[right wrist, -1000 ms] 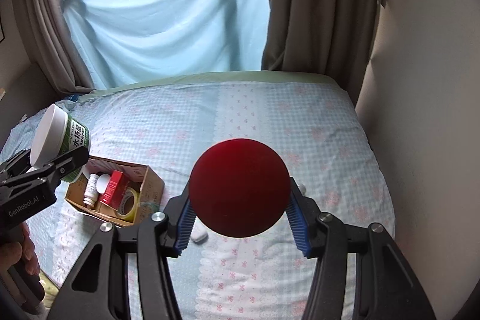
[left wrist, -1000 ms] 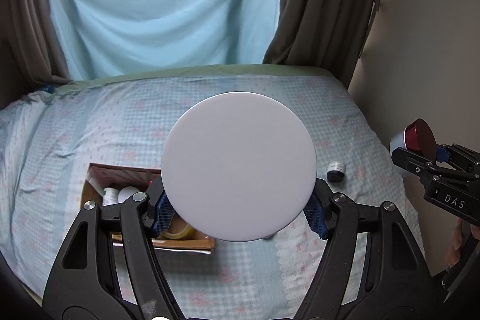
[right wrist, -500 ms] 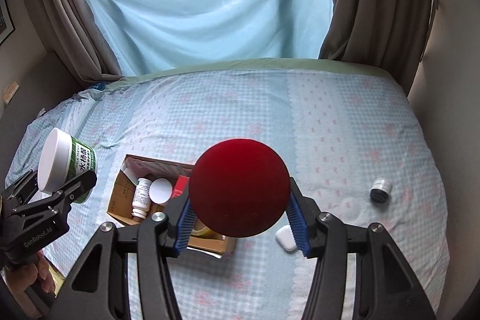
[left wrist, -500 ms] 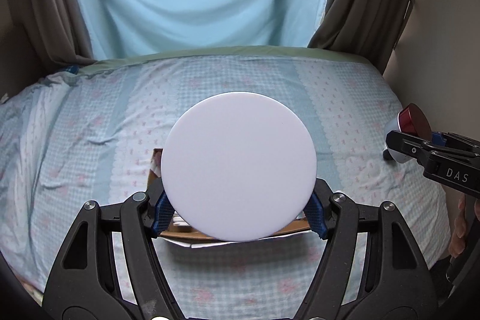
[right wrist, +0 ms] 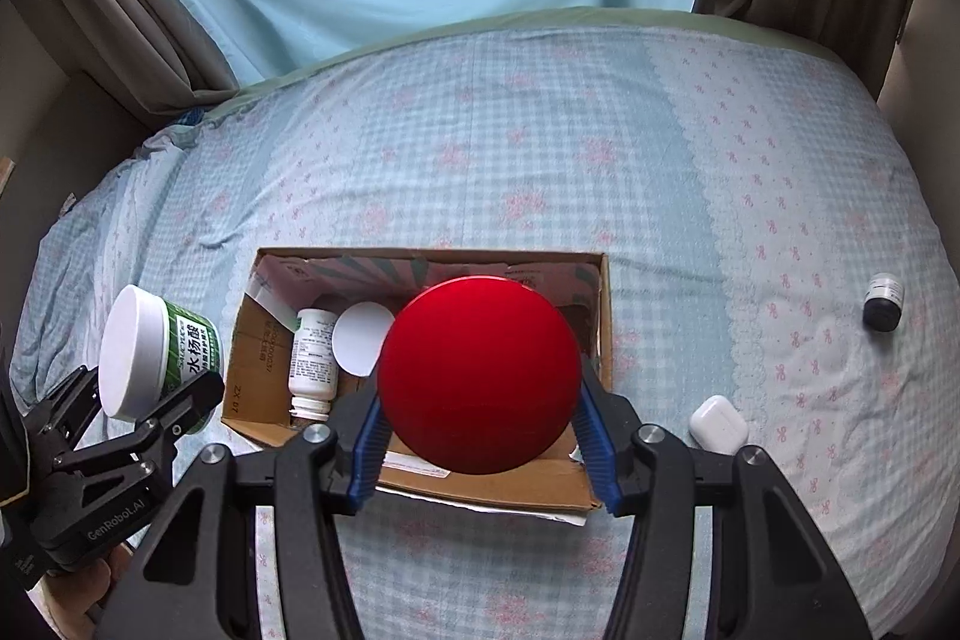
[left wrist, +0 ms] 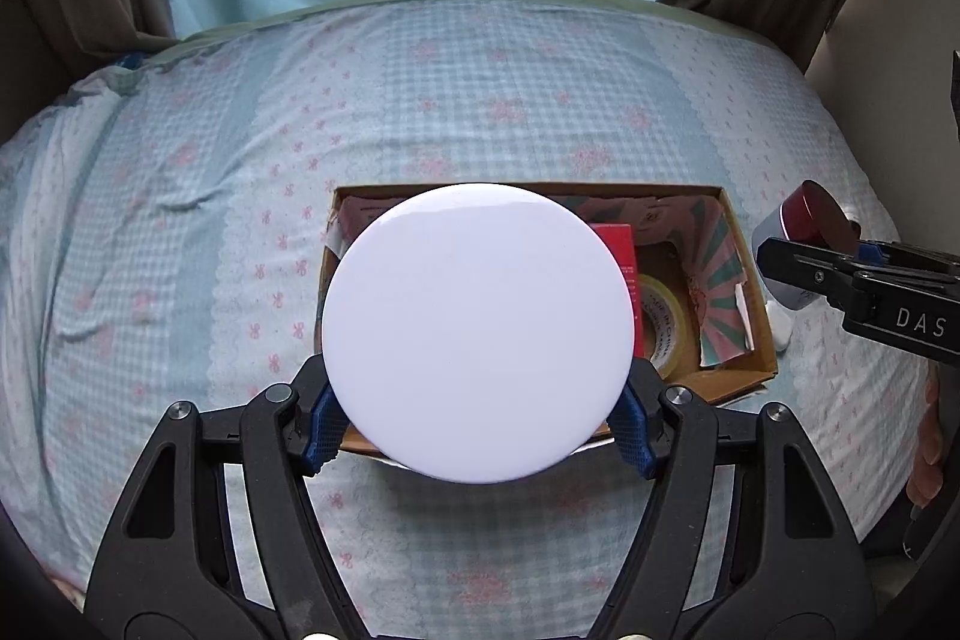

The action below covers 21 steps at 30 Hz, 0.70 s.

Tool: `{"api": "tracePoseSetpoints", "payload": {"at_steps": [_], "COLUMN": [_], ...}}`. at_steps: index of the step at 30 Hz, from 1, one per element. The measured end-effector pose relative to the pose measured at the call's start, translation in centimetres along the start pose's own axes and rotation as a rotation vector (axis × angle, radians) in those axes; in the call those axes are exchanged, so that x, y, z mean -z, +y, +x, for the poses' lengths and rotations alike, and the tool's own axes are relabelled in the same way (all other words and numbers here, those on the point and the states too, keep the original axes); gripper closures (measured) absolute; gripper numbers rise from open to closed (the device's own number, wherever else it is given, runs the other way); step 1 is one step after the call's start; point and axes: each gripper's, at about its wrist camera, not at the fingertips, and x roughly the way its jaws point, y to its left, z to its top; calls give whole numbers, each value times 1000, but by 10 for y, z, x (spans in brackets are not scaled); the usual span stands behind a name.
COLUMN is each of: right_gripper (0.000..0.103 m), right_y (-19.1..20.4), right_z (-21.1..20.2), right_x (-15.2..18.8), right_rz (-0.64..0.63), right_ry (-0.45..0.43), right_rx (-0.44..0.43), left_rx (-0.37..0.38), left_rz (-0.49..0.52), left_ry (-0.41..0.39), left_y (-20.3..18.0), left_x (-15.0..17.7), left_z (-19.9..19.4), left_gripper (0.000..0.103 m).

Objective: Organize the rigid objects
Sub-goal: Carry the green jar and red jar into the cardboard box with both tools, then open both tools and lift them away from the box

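Note:
My left gripper point(left wrist: 477, 427) is shut on a green-labelled jar with a white lid point(left wrist: 477, 331); the lid faces the camera and hides much of the cardboard box point(left wrist: 741, 340) below. The jar also shows in the right wrist view point(right wrist: 159, 361), left of the box point(right wrist: 591, 481). My right gripper point(right wrist: 480, 445) is shut on a red-lidded jar point(right wrist: 480, 376), held above the box's near right part; it also shows in the left wrist view point(left wrist: 801, 247). The box holds a white pill bottle point(right wrist: 312, 358), a white round lid point(right wrist: 362, 346), a red packet point(left wrist: 618, 244) and a tape roll point(left wrist: 663, 322).
The box lies on a bed with a blue checked sheet point(right wrist: 540, 148). A white earbud case point(right wrist: 717, 424) lies just right of the box, and a small dark jar point(right wrist: 882, 310) lies further right. Curtains and a wall stand behind and to the right.
Both grippers have moved in toward the box with their jars; the box is now closer and centred under them. Both grips are unchanged.

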Motion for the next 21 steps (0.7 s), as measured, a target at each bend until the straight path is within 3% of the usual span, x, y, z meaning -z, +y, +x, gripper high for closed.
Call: {"api": "tracePoseSetpoints", "payload": {"at_steps": [12, 21], "right_gripper": [52, 52], "right_y": [0, -8], "right_z": [80, 109], "right_x": [10, 8], "right_rz": [-59, -68], "right_ry": [135, 208], "right_rx": [-1, -11], "left_rx": [19, 32], "left_rz": [82, 173], "left_ry": [141, 222], "left_y": [2, -14], "left_x": [11, 12], "left_z": [92, 121], "left_gripper": [35, 35]}}
